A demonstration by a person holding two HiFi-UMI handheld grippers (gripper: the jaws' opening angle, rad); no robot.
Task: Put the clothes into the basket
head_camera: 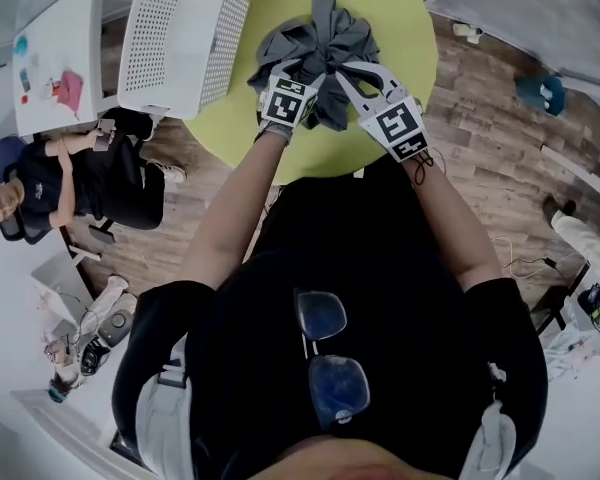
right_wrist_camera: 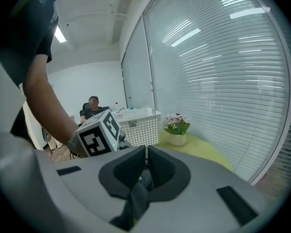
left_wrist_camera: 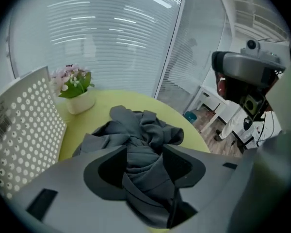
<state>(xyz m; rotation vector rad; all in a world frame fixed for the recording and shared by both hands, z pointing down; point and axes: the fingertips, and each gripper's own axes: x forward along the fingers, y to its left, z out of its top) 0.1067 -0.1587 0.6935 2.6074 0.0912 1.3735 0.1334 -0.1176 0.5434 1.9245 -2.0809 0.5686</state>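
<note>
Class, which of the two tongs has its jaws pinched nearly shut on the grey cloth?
The right tongs: jaws almost touching, a fold of grey cloth between. The left tongs stand apart around the cloth.

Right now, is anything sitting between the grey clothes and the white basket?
Nothing visible does. Only bare green table separates the grey clothes from the white basket on their left in the head view; the flower pot stands behind that gap.

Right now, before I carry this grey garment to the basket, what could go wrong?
The right hand-held gripper pinches only a thin fold of the grey garment, which may slip. The left hand-held gripper has its jaws apart around the cloth, so a lift could leave most of it dragging toward the flower pot.
</note>
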